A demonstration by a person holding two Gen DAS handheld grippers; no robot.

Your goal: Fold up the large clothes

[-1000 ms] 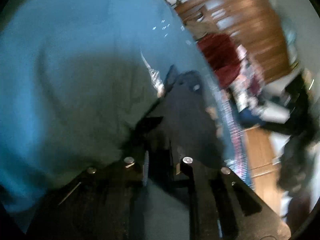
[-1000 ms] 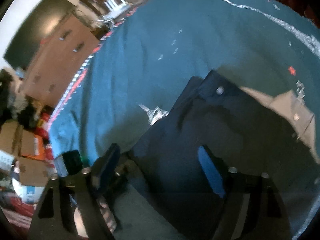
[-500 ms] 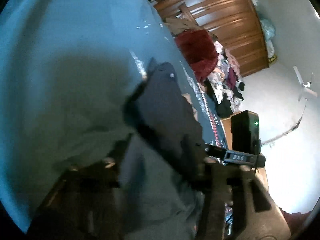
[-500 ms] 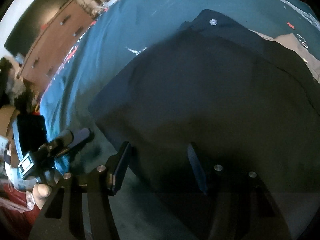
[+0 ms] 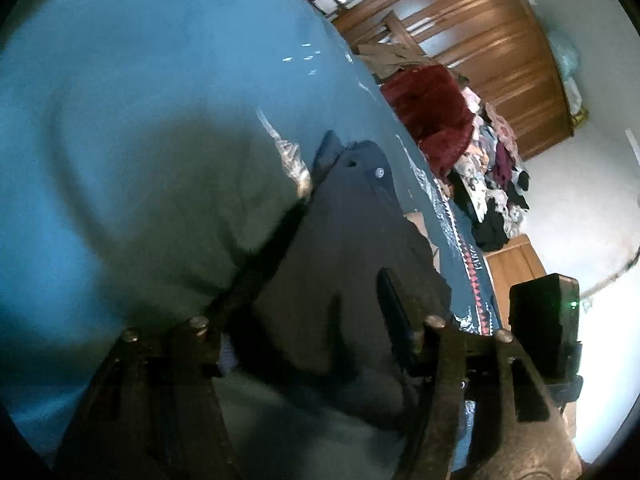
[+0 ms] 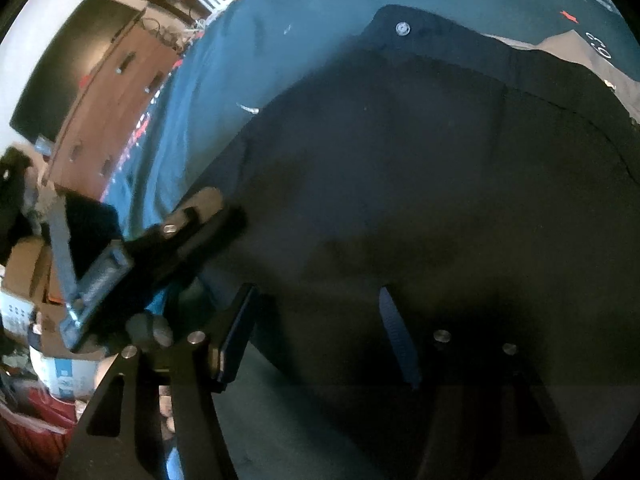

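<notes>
Dark navy trousers (image 5: 352, 232) lie spread on a teal bed sheet (image 5: 140, 100), waistband and silver button (image 5: 379, 172) at the far end. My left gripper (image 5: 308, 332) stands open low over the near part of the cloth, its fingers wide apart with fabric beneath them. In the right wrist view the trousers (image 6: 420, 160) fill most of the frame, and my right gripper (image 6: 316, 336) is open just above them. The left gripper (image 6: 192, 224) shows there at the garment's left edge.
A red blanket (image 5: 432, 112) and a heap of clothes sit at the bed's far right edge, before a wooden wardrobe (image 5: 480, 32). A brown dresser (image 6: 108, 108) and cardboard boxes (image 6: 24, 264) stand beyond the left side. Bare sheet (image 6: 280, 20) stretches past the waistband.
My left gripper, shut on the trousers' edge a second ago, has opened and let the cloth drop flat. The right gripper stayed open and came lower and closer over the trousers.
</notes>
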